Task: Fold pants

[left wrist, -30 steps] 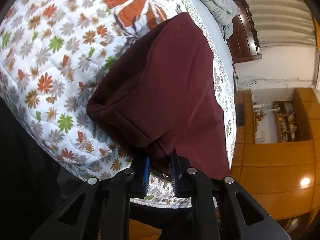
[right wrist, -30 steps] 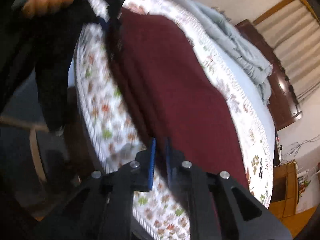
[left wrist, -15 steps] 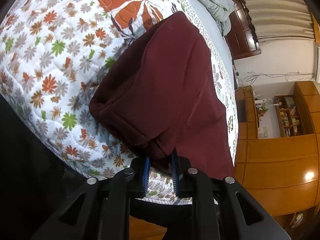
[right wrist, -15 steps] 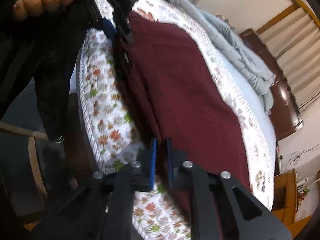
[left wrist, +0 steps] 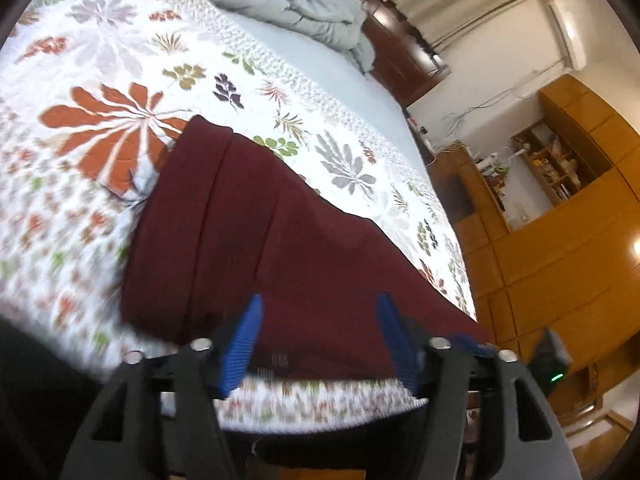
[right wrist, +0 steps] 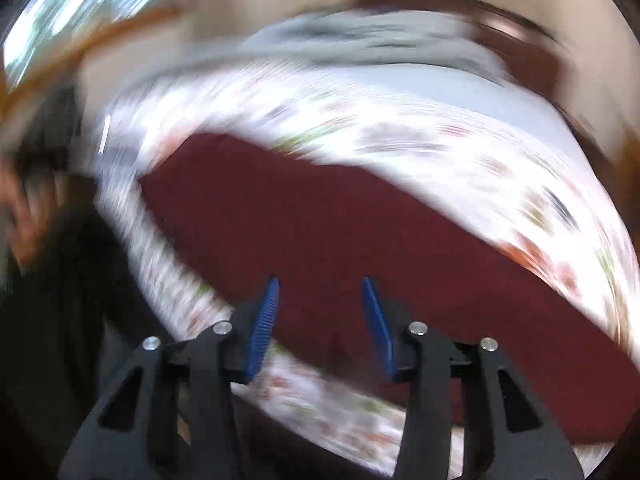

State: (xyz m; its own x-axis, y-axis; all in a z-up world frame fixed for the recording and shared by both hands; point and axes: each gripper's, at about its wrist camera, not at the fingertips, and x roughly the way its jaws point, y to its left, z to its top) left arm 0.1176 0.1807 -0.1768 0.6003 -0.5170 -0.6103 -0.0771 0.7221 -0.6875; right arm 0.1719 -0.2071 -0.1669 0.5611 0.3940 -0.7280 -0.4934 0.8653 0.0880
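Note:
The dark red pants (left wrist: 256, 232) lie folded along the near edge of the bed on a floral quilt (left wrist: 120, 80). Above their near end hangs my left gripper (left wrist: 318, 304), its jaws opening, the blue pads apart and free of the cloth. The right wrist view is heavily blurred. There the pants (right wrist: 320, 220) stretch across the quilt (right wrist: 460, 152). My right gripper (right wrist: 322, 286) hovers over their near edge with jaws opening, and nothing is pinched between the pads.
A grey duvet (left wrist: 296, 4) is bunched at the far side of the bed. Wooden cabinets (left wrist: 560, 248) and shelves stand to the right. A person's hand (right wrist: 20, 216) and dark clothing show blurred at the left of the right wrist view.
Both grippers let go of the pants' edge and spread their jaws. The left one rose and rolled; the right one swung sideways and rolled sharply, blurring its view.

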